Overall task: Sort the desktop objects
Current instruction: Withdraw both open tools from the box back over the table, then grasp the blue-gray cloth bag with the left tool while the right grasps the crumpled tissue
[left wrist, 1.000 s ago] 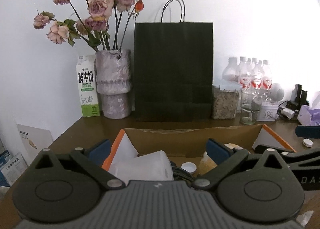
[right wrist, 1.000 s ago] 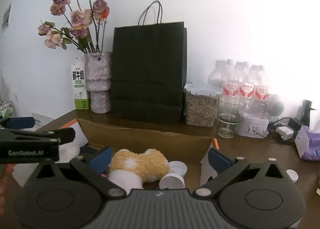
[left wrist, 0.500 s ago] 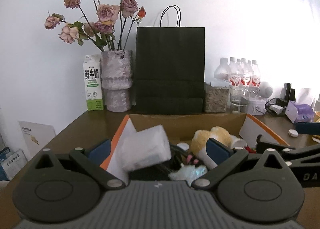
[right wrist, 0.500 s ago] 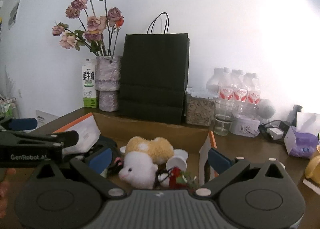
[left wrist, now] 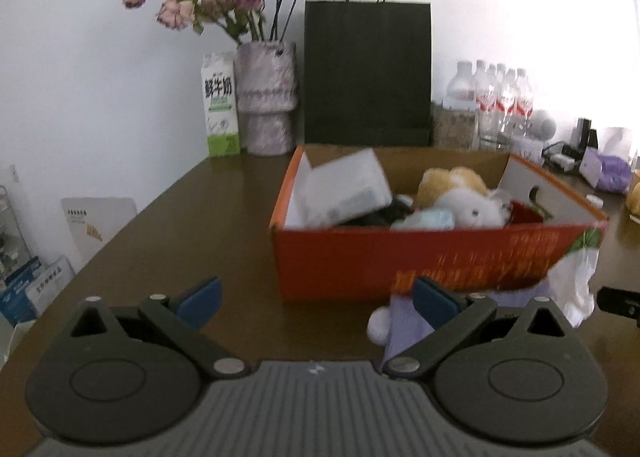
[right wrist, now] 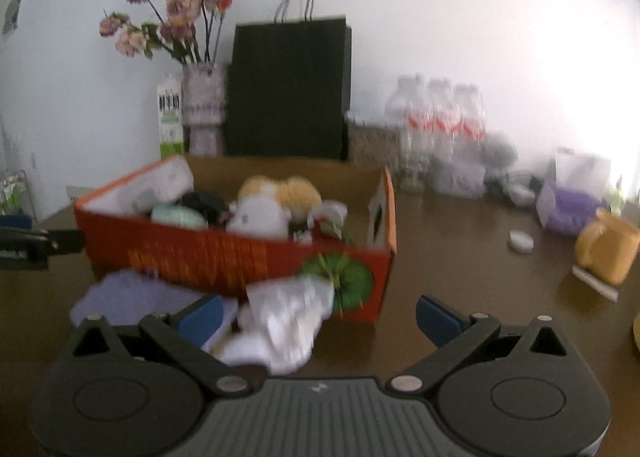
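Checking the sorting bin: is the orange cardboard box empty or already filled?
Filled. The orange cardboard box holds a white-and-tan plush toy, a white packet and dark items, reaching its rim.

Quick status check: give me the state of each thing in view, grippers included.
Left gripper: open, empty.
Right gripper: open, empty.
Orange cardboard box: open-topped, filled.
White plush toy: inside the box.
White cloth: crumpled on the table against the box front.
Black paper bag: upright.
Milk carton: upright, closed.

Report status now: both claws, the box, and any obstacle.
Left claw open, empty. Right claw open, empty. Red box filled. White cloth lies against it.
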`<state>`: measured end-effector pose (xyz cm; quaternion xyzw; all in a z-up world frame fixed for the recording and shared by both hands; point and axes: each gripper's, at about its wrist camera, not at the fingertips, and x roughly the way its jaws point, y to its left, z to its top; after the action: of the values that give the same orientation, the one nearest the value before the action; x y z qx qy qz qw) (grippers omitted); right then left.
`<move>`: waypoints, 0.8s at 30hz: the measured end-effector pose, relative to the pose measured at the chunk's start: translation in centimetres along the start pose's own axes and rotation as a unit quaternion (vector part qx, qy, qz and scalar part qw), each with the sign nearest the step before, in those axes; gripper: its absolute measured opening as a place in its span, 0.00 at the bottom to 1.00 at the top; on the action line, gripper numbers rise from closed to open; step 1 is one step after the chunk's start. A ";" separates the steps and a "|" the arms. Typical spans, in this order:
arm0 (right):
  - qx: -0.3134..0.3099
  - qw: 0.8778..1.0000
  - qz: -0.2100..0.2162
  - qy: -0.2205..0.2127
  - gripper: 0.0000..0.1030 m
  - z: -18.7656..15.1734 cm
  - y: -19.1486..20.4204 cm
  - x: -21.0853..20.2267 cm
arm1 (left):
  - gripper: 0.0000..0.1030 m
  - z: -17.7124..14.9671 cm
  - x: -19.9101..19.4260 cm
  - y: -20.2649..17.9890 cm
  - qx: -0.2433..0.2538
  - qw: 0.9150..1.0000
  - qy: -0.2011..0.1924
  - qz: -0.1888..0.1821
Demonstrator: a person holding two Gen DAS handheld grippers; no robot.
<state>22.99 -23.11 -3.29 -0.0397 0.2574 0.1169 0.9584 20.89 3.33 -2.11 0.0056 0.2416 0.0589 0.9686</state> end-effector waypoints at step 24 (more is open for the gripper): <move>0.018 0.996 0.007 0.088 1.00 -1.7 -0.2 2.5 | 0.98 -2.3 3.2 -4.3 0.034 0.994 0.091 -0.052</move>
<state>24.29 -23.05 -6.03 -0.0303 0.3426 0.1153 0.9319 23.05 -0.60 -5.79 0.0209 0.3308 0.0005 0.9435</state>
